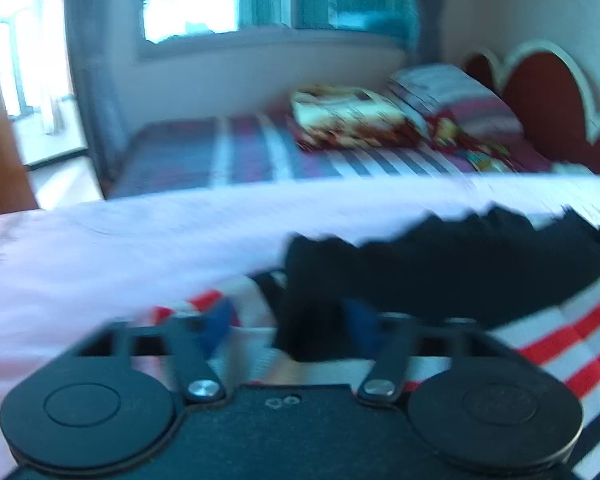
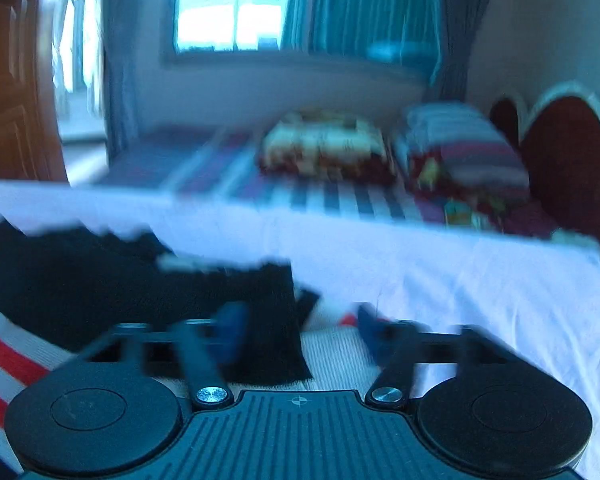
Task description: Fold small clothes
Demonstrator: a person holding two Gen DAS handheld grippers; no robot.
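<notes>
A small garment with a black part (image 1: 460, 264) and a red, white and navy striped part (image 1: 560, 340) lies on a white sheet (image 1: 120, 240). My left gripper (image 1: 290, 326) is open, its blue-tipped fingers (image 1: 220, 322) straddling the garment's left corner. In the right wrist view the same black part (image 2: 100, 280) and striped part (image 2: 4, 356) lie to the left. My right gripper (image 2: 300, 326) is open, its fingers (image 2: 232, 328) either side of the garment's black right corner. Both views are motion-blurred.
Beyond the white sheet is a bed with a striped cover (image 1: 260, 152), a patterned folded blanket (image 1: 348, 120), a striped pillow (image 1: 452, 96) and a red headboard (image 1: 548, 108). A window with teal curtains (image 2: 360, 8) is behind, a wooden door (image 2: 12, 100) at left.
</notes>
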